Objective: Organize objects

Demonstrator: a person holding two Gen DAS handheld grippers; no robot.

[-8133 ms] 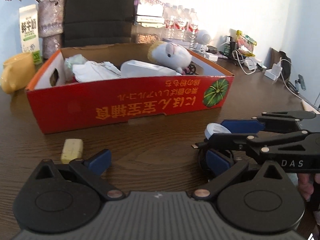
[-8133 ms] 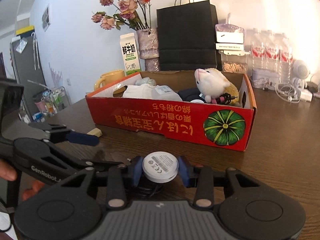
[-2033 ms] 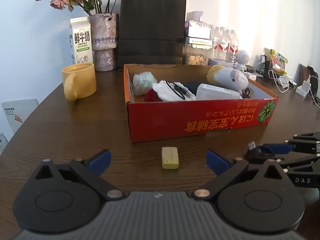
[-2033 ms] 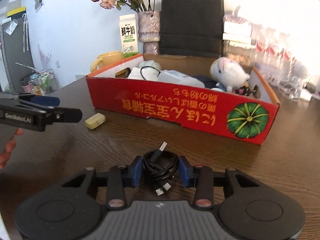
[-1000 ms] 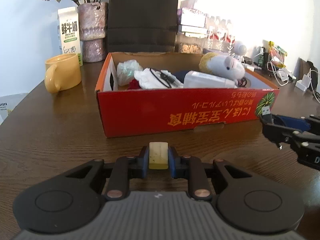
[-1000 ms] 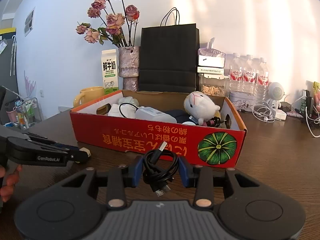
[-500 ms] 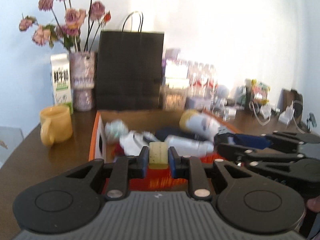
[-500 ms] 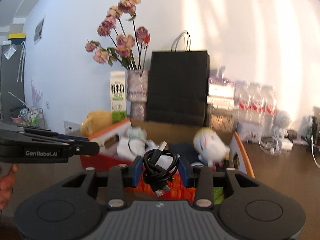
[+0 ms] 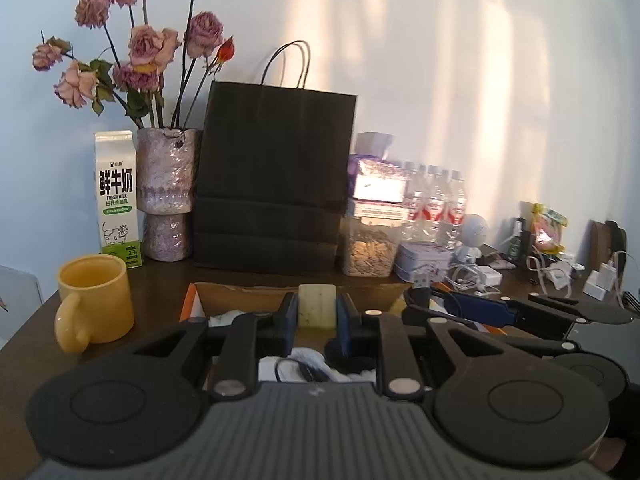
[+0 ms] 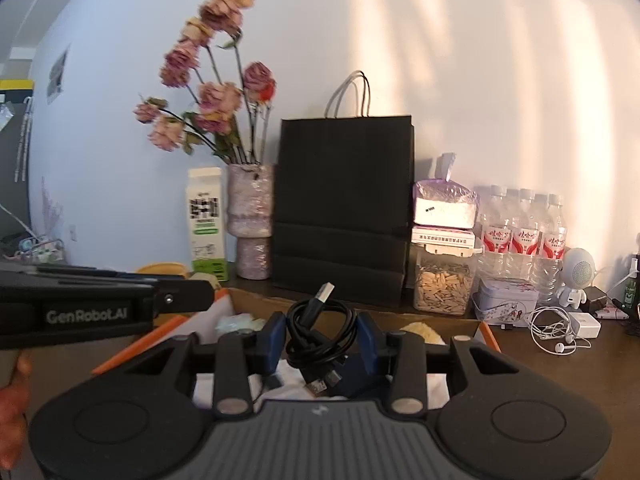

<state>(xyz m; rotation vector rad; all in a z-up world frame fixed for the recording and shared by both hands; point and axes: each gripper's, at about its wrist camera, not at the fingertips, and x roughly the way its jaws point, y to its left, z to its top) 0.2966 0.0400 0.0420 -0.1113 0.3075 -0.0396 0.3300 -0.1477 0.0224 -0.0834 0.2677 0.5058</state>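
My left gripper (image 9: 317, 314) is shut on a pale yellow eraser (image 9: 317, 308), held up over the open cardboard box (image 9: 240, 294). My right gripper (image 10: 321, 338) is shut on a coiled black USB cable (image 10: 320, 330), also above the box (image 10: 256, 300). The box holds white cloth, a cable and other items, mostly hidden behind the grippers. In the left wrist view the right gripper (image 9: 492, 312) reaches in from the right with the cable's plug (image 9: 421, 282) sticking up. In the right wrist view the left gripper's arm (image 10: 100, 304) crosses from the left.
Behind the box stand a black paper bag (image 9: 276, 184), a vase of dried roses (image 9: 166, 196), a milk carton (image 9: 118, 198) and a yellow mug (image 9: 94, 300). A jar of seeds (image 9: 370, 250), water bottles (image 9: 434, 206), a tin and chargers crowd the right.
Both grippers have risen from near the table and moved forward over the box, each still holding its item. The box's red front has dropped out of sight beneath them.
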